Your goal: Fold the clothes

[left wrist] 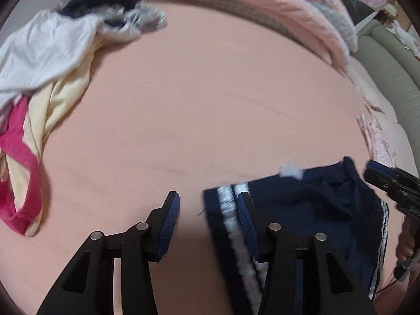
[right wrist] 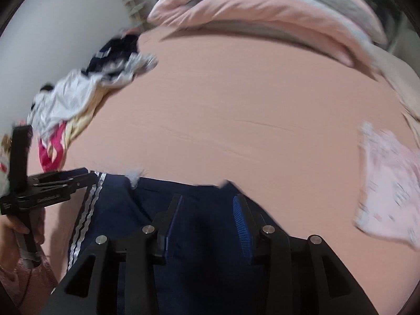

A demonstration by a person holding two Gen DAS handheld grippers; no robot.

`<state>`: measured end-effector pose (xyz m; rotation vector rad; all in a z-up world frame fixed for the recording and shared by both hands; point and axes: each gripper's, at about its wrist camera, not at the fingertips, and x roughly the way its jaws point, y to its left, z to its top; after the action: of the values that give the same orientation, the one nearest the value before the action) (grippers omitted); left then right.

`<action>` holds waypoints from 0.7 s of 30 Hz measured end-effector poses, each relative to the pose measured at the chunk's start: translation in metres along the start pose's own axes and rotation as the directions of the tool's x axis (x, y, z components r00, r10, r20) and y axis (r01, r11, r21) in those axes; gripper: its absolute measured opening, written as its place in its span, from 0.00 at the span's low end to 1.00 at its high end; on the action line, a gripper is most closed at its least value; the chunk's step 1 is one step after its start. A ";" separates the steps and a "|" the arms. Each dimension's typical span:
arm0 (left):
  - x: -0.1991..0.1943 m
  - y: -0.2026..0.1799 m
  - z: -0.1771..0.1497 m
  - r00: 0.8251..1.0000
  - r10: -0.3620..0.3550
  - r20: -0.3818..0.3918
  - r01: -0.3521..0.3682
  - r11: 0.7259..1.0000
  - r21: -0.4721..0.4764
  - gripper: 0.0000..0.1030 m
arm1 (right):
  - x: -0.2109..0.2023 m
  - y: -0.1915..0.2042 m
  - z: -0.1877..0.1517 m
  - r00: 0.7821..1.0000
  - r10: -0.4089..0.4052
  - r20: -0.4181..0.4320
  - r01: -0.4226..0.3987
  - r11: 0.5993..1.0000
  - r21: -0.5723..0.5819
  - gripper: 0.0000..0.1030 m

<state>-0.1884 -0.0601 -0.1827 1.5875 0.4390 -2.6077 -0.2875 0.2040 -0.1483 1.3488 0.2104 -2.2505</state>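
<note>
Navy shorts with white side stripes (left wrist: 302, 210) lie on the pink bed sheet (left wrist: 197, 105). My left gripper (left wrist: 208, 202) is open, its jaws wide apart, at the shorts' left striped edge. In the right wrist view the shorts (right wrist: 123, 210) lie under my right gripper (right wrist: 207, 204), which is open above the dark cloth. The left gripper (right wrist: 86, 177) shows there at the shorts' left corner. The right gripper (left wrist: 372, 170) shows at the shorts' right edge in the left wrist view.
A pile of unfolded clothes (left wrist: 52, 52), white, cream, pink and navy, lies at the far left of the bed. A pink quilt (left wrist: 262, 8) is bunched along the back. A folded pale pink printed garment (right wrist: 388, 183) lies at the right.
</note>
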 end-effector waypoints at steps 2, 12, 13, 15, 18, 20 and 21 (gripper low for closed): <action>0.005 -0.001 -0.004 1.000 0.009 -0.002 -0.009 1.000 0.028 0.41 | 0.015 0.006 0.003 0.999 -0.030 -0.027 0.030 0.999 -0.013 0.36; 0.004 0.008 -0.001 0.996 -0.089 0.019 0.089 0.996 0.018 0.41 | 0.008 -0.014 0.013 0.997 -0.075 -0.019 0.076 0.995 0.070 0.21; 0.004 0.008 0.000 0.993 -0.117 0.022 0.117 0.993 0.014 0.41 | 0.003 -0.011 0.016 0.998 -0.067 0.001 0.067 0.996 0.052 0.22; 0.007 0.000 -0.001 0.993 -0.119 0.012 0.119 0.992 0.030 0.41 | -0.003 0.004 0.024 0.999 -0.038 0.037 0.039 0.999 -0.023 0.23; 0.010 -0.010 0.005 0.994 -0.110 0.018 0.109 0.992 0.064 0.41 | 0.018 0.032 0.032 1.000 -0.007 -0.030 0.003 0.991 -0.137 0.36; 0.014 -0.016 0.008 0.993 -0.116 0.008 0.115 0.990 0.085 0.40 | 0.044 0.044 0.032 0.993 -0.027 -0.111 0.007 0.984 -0.179 0.35; 0.015 -0.020 0.009 0.993 -0.116 0.010 0.114 0.989 0.097 0.17 | 0.052 0.045 0.031 0.992 -0.032 -0.121 0.011 0.986 -0.167 0.31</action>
<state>-0.2073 -0.0421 -0.1879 1.6154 0.4221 -2.7639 -0.3094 0.1356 -0.1718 1.4026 0.4480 -2.1161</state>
